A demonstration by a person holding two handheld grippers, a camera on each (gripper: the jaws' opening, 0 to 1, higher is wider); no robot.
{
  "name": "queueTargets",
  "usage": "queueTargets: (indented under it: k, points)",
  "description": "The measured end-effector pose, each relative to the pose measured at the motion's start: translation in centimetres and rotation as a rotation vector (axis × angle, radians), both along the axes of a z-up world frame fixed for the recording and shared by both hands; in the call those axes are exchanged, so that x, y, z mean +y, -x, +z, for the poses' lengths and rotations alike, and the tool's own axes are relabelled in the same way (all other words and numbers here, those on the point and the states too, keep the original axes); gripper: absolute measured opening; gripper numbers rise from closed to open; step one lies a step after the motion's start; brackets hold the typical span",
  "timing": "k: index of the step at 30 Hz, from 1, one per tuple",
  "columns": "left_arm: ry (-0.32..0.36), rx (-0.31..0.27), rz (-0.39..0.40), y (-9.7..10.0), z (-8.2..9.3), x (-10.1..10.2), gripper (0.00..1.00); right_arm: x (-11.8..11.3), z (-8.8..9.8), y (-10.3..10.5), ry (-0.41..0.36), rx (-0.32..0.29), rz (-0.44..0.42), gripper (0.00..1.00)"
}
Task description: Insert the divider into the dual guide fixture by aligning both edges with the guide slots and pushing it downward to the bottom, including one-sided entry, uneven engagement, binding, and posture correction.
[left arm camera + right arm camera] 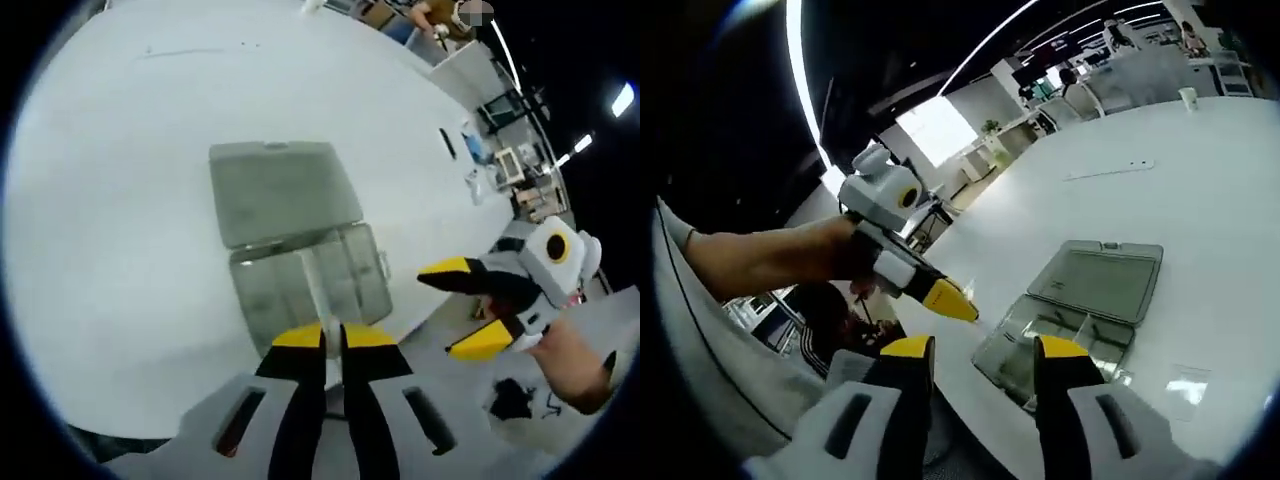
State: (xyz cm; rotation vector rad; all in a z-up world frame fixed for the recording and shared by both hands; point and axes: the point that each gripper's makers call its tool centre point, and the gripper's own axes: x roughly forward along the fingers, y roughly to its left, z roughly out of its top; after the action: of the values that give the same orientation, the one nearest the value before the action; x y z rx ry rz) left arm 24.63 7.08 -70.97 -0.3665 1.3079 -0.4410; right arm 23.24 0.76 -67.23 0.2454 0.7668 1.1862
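Note:
A clear plastic box (345, 285) lies near the edge of the white table (120, 250), its lid (280, 190) folded open behind it. My left gripper (333, 338) is shut on a thin clear divider (314, 280), which stands upright over the middle of the box. My right gripper (450, 312) comes in from the right, open and holding nothing, off the table's edge. In the right gripper view, my right gripper (983, 350) is open before the box (1060, 340) and lid (1102, 280). There the left gripper (955, 303), held by a hand, points at the box's near corner.
The box sits close to the table's edge (970, 395). A small clear piece (1185, 385) lies flat to the right of the box. Small items (470, 150) stand at the far side of the table. Desks and people are in the background.

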Motion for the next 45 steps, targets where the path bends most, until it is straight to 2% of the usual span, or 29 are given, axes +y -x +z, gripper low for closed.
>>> queueTargets:
  k: [12, 26, 45]
  points:
    - [-0.066, 0.060, -0.006, -0.5, -1.0, -0.6, 0.02, 0.1, -1.1, 1.2, 0.053, -0.122, 0.119, 0.44]
    - [-0.116, 0.113, -0.004, -0.4, -2.2, -1.0, 0.02, -0.3, -1.3, 1.5, 0.033, -0.143, 0.153, 0.45]
    - [-0.164, 0.131, 0.016, -1.0, -3.1, -0.4, 0.02, -0.7, -1.6, 1.9, 0.026, -0.144, 0.173, 0.45]
